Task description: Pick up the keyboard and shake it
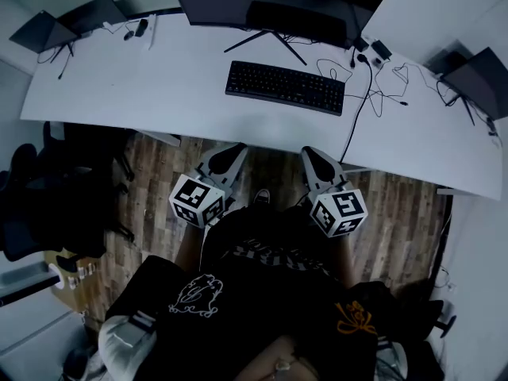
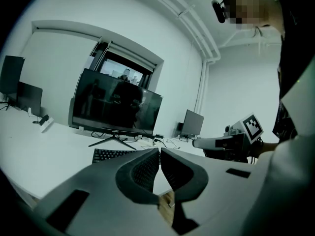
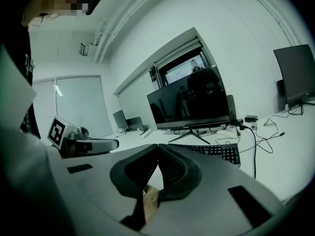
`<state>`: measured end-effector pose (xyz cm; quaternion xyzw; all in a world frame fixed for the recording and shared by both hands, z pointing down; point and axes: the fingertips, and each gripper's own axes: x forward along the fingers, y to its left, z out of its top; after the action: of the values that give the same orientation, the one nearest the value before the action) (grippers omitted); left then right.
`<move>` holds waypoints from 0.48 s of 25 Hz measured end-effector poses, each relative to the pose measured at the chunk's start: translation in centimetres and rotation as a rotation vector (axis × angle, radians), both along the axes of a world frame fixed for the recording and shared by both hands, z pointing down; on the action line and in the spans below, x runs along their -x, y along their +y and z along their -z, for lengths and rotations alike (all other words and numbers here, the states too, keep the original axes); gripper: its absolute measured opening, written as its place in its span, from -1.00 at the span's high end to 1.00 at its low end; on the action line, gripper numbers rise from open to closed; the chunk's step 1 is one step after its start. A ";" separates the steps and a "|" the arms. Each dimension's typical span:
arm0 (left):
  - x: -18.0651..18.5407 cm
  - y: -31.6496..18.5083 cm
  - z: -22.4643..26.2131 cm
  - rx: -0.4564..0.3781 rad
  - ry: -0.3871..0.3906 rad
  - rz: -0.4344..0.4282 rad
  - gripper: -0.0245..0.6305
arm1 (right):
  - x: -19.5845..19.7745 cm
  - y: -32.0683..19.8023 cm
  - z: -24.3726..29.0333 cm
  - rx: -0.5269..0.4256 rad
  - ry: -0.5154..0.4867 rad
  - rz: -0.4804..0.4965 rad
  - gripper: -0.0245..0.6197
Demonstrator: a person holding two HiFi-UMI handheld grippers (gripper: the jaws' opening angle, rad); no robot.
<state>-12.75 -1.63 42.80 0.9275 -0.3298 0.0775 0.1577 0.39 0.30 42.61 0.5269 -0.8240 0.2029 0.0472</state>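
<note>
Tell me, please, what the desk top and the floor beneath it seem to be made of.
Desk top: probably white laminate, matte; it looks smooth and uniform, without grain. Floor: wood or wood-look planks; brown grain and plank seams show.

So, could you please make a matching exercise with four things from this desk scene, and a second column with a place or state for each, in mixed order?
Things:
1. keyboard
2. monitor
3. left tool
4. black cable

Places or states:
A. stands at the back of the desk
B. runs to the desk's near edge, right of the keyboard
C. lies flat in front of the monitor
D. shut and empty, short of the desk's near edge

Pairs: 1-C, 2-A, 3-D, 4-B
</note>
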 end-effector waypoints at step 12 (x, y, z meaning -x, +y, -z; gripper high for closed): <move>-5.8 -5.6 -0.8 0.035 -0.035 0.015 0.84 | -6.8 -5.4 -1.8 0.063 -0.038 -0.016 0.88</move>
<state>-6.91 -7.27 43.64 0.9206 -0.3381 0.0983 0.1687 7.21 -5.05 44.44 0.5277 -0.8138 0.2391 0.0467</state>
